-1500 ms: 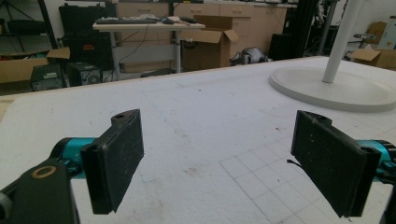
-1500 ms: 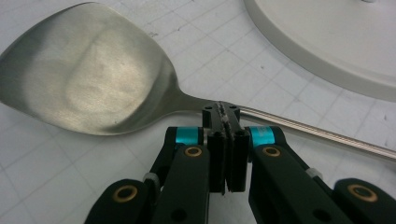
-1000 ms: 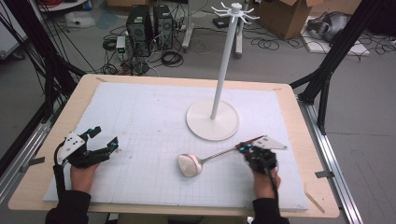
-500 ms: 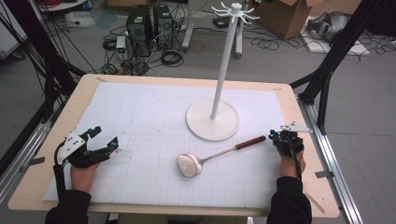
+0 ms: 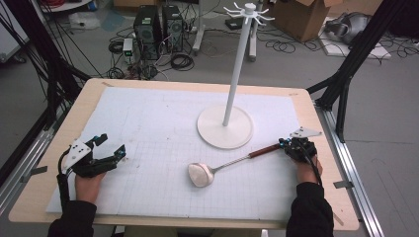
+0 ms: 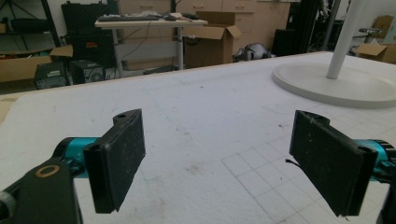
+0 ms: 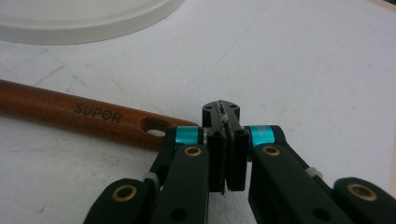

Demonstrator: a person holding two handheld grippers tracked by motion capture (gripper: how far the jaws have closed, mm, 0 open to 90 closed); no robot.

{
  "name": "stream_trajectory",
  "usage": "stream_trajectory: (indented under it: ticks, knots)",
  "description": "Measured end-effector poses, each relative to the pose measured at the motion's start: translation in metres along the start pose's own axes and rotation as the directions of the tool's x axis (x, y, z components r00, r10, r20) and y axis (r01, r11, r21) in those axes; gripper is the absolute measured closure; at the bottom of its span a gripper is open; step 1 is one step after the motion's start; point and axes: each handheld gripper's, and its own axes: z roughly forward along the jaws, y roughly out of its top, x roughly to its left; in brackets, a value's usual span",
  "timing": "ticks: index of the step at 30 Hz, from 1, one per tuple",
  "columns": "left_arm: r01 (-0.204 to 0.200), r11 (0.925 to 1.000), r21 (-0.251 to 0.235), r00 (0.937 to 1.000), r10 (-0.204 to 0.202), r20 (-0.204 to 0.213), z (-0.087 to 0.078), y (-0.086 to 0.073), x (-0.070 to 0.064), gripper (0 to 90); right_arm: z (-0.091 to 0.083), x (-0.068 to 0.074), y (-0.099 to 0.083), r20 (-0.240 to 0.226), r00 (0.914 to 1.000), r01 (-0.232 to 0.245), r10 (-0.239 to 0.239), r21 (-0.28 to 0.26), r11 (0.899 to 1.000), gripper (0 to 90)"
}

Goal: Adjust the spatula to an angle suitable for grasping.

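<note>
A wooden desk (image 5: 44,197) covered by a white gridded mat (image 5: 148,128) carries a white hook stand (image 5: 236,74), whose round base (image 5: 225,129) sits toward the far right part of the mat. A ladle (image 5: 217,168) lies flat just in front of that base, its metal bowl (image 5: 200,175) toward the near edge at mid-desk and its brown wooden handle (image 5: 263,150) angled toward the right edge. In the right gripper view the handle (image 7: 79,114) bears the word "SUPOR" and has a hanging hole near its end. The right claw (image 5: 288,145) rests on the mat near the right edge, at the handle's end; its jaws are pressed together with nothing between them, and the handle's end lies just beside the right claw (image 7: 226,122), behind one of its arms. The left claw (image 5: 111,146), held in a hand (image 5: 89,180) near the near left corner, is spread wide; in the left gripper view its two pads (image 6: 119,158) stand well apart over bare mat. Boxes and cables lie on the floor (image 5: 296,59) beyond the far edge.
</note>
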Motion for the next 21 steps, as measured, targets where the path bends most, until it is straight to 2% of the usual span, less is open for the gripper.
stream_trajectory:
  ticks: [1,5,9,12,13,19,21]
  knots:
    - [0.001,1.0000,0.000,1.0000,-0.001,0.000,0.000,0.000,0.000,18.6,0.000,0.000,0.000,-0.030,0.9994,0.018,-0.019,-0.002,1.000,89.8]
    - [0.000,1.0000,0.000,1.0000,0.000,0.000,0.000,0.000,0.000,18.6,0.000,0.005,0.000,-0.066,0.9968,0.044,-0.044,0.005,0.999,89.9]
    - [0.001,1.0000,-0.001,1.0000,-0.001,0.000,0.000,0.000,0.000,18.6,-0.004,0.011,-0.002,-0.087,0.9951,0.047,-0.046,0.001,0.999,89.9]
    - [0.000,1.0000,0.001,1.0000,0.000,-0.002,0.000,0.000,0.000,18.7,-0.011,0.020,-0.006,-0.122,0.9912,0.052,-0.052,-0.002,0.999,89.9]
    - [0.000,1.0000,0.002,1.0000,0.000,-0.002,0.000,0.000,0.000,18.7,-0.011,0.020,-0.006,-0.122,0.9912,0.052,-0.052,-0.002,0.999,89.9]
    - [-0.004,1.0000,0.005,1.0000,0.004,-0.001,0.001,0.000,0.000,18.8,-0.017,0.040,-0.007,-0.144,0.9875,0.065,-0.065,-0.004,0.998,89.8]
    - [0.000,1.0000,0.003,1.0000,0.000,-0.003,0.001,0.000,0.000,18.8,-0.018,0.045,-0.007,-0.157,0.9866,0.045,-0.044,0.002,0.999,89.8]
